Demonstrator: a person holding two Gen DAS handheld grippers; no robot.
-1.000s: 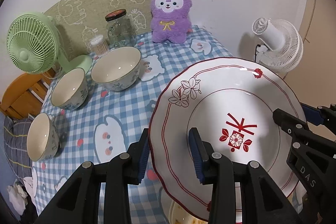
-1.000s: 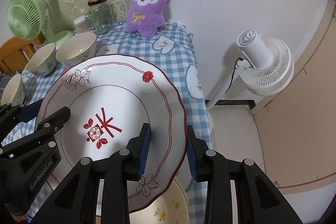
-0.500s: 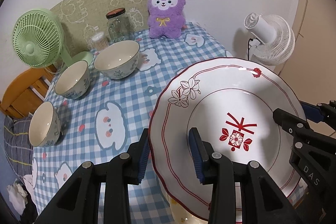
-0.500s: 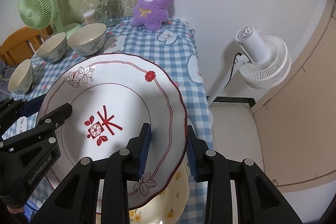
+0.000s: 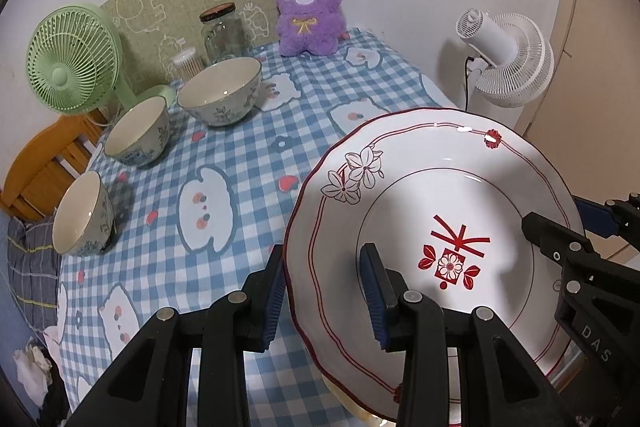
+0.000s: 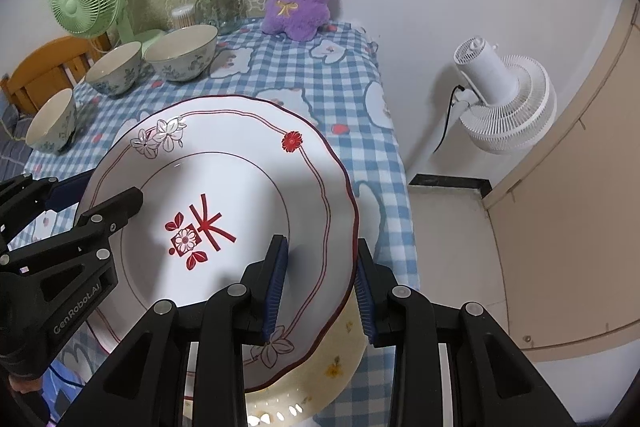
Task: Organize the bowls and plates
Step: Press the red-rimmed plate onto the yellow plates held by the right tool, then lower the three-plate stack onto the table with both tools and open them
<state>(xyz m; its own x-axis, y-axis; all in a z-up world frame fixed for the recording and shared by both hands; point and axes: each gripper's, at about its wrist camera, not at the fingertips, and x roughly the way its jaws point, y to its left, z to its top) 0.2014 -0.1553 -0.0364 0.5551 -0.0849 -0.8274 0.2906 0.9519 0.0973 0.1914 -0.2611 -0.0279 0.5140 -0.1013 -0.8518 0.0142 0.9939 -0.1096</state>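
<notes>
While both grippers keep their clamp on the plate [image 5: 436,227], I have drawn it back toward the near edge of the table [image 5: 240,155]; the bowls and the plush now sit farther off than a second ago, and a cream dish [image 6: 320,371] has come into sight under the plate's near rim. The left gripper [image 5: 322,291] pinches the left rim, one pad above and one below; the right gripper [image 6: 318,283] does the same on the right rim. The plate hangs tilted, off the cloth and over the dish. I judge I am bringing it down to stack there, so the plates are nearly sorted and the bowls remain.

The plate is glazed white, scalloped at the edge, with red line borders, outlined flowers and a red centre motif; slick under the pads, I expect. Three bowls [image 5: 220,93] stand apart in a row at far left, glossy cream inside, floral outside. The cloth is soft blue check.
</notes>
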